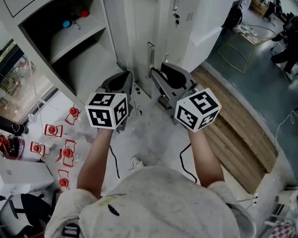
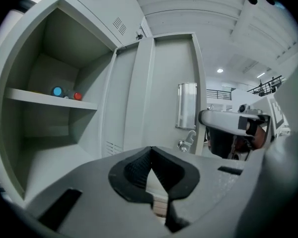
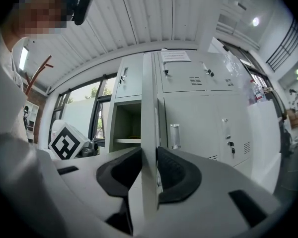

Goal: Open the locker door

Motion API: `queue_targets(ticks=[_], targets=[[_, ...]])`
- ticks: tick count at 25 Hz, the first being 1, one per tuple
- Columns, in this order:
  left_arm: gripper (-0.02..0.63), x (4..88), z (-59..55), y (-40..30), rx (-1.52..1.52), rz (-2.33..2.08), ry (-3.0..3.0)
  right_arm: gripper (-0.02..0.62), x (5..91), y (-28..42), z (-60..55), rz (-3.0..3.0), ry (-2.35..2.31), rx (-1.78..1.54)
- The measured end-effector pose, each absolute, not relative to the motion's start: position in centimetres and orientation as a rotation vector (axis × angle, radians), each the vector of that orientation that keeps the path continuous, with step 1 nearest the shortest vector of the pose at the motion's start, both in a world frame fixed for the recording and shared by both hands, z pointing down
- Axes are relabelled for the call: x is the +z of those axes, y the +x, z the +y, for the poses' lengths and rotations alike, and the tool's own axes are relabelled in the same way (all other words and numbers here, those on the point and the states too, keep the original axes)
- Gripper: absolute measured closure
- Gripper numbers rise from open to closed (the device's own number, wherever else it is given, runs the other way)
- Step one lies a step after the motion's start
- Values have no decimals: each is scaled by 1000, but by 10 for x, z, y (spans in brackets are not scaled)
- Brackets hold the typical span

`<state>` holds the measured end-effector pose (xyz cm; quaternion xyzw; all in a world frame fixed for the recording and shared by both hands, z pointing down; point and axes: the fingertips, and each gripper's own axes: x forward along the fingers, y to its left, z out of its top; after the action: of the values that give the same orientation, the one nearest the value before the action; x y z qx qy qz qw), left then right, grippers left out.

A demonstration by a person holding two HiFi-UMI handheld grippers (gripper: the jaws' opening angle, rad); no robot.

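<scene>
Pale grey metal locker door, partly open.
Upright, edge-on, swung out from the cabinet front, just right of the open shelved compartment.

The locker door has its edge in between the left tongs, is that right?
Not quite, it's the other tongs. The locker door has its edge in between the right tongs, not the left. The right gripper view shows this. The left tongs are closed with nothing in them.
</scene>
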<state>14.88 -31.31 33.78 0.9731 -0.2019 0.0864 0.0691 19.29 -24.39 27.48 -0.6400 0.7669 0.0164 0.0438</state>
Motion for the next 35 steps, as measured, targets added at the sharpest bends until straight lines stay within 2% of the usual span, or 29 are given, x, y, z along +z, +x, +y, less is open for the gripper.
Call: queue_targets(ticks=[25,35], targets=[[600,348,-320,204,327,-269,2984,508,275,282,-259,2092,-2117,28],[600,340,-315,218,296,-315,2991,509,276,305,-266,2114,-2112,32]])
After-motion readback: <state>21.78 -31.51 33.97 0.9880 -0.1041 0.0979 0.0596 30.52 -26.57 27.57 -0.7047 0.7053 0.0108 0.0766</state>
